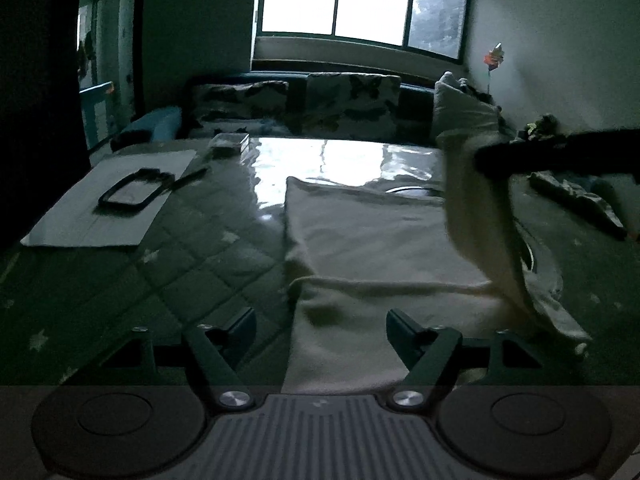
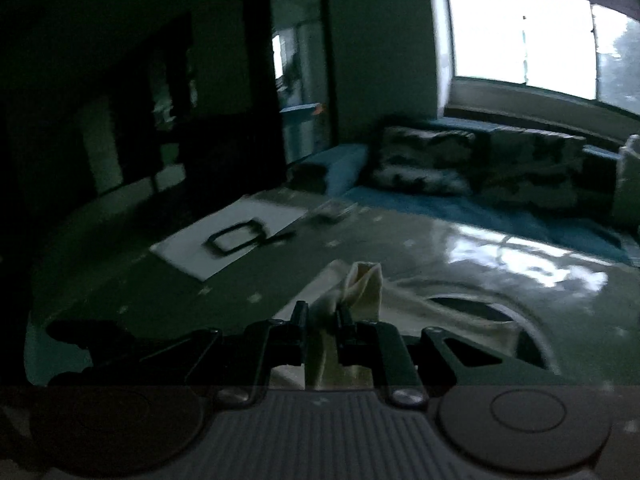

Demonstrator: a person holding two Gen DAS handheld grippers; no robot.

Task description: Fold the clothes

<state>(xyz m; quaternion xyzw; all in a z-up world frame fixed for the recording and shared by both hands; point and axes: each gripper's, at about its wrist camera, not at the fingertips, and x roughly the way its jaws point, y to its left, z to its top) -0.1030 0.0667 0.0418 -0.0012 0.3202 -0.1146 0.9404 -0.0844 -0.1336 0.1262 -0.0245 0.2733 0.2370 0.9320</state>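
A cream garment (image 1: 360, 232) lies spread on the table's green quilted cover (image 1: 160, 264). My left gripper (image 1: 320, 316) stands open low over the garment's near left edge, and its pads do not press on the cloth. My right gripper (image 2: 321, 308) is shut on a bunched fold of the cream garment (image 2: 362, 284). In the left wrist view the right gripper (image 1: 520, 156) shows as a dark blurred bar at the right. It holds the garment's right side up, and the cloth hangs down from it in a strip.
A white sheet (image 1: 108, 208) with a black frame-like object (image 1: 134, 190) lies at the table's left. A clear box (image 1: 230, 142) sits at the far edge. Behind it stands a sofa with patterned cushions (image 1: 348, 104). A dark crumpled item (image 1: 576, 196) lies at the right.
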